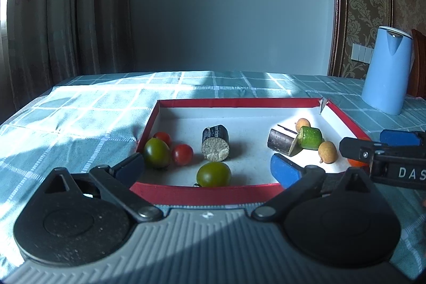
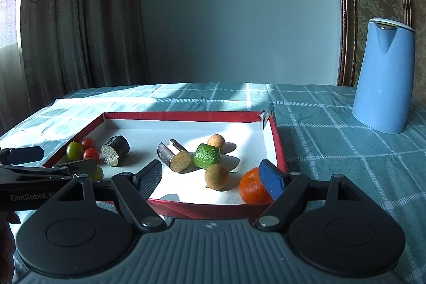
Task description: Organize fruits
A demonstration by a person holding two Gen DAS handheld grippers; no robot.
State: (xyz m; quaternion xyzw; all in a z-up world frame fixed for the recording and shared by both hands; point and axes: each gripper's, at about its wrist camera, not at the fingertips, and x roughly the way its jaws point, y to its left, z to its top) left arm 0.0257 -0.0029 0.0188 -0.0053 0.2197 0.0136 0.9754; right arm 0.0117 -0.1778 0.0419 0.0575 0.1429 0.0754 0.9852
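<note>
Left gripper and right gripper: jaws of both spread wide, holding nothing, poised over the near rim of the shallow red-walled, white-floored cardboard tray on the counter. The round orange mandarin touches the right jaws' right finger; closing off-centre could roll it away. Counted: two green tomatoes, two red tomatoes, two tan longans, three cut cylinders.

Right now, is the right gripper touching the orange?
Cannot tell. In the right wrist view, a blue pad of the open right gripper overlaps the orange, so no gap or contact shows plainly.
</note>
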